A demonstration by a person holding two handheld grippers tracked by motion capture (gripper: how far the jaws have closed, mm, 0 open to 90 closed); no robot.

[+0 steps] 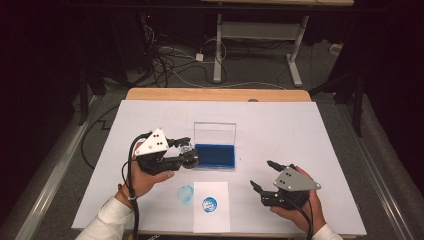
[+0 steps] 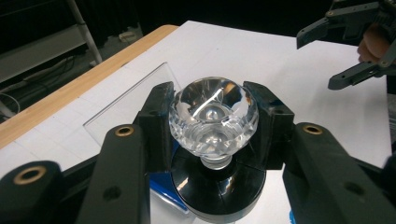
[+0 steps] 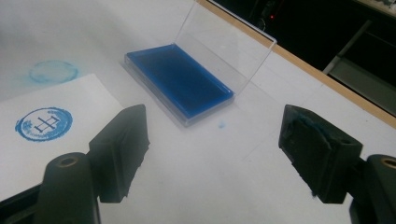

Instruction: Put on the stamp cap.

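Your left gripper (image 1: 184, 150) is clenched on the faceted crystal knob of a stamp (image 2: 213, 116), one pad pressed to each side of it, with the stamp's round black base (image 2: 219, 186) hanging just below the jaws. In the high view you hold it just beside the left edge of the ink pad case (image 1: 215, 156), above the white table cover (image 1: 280, 125). That case lies open: its clear lid (image 3: 224, 44) stands upright at the far side, and the tray holds a flat blue ink pad (image 3: 180, 81). Nearer you, a white sheet of paper (image 1: 211, 214) lies on the cover with a round blue stamped mark (image 3: 43, 123) printed on it, and a fainter blue ring (image 1: 185, 194) sits on the cover just to its left. Your right gripper (image 1: 265, 176) is released, its jaws wide apart with nothing between them, well off to the right of the case and the paper. Nothing lies between the stamp and the ink pad.
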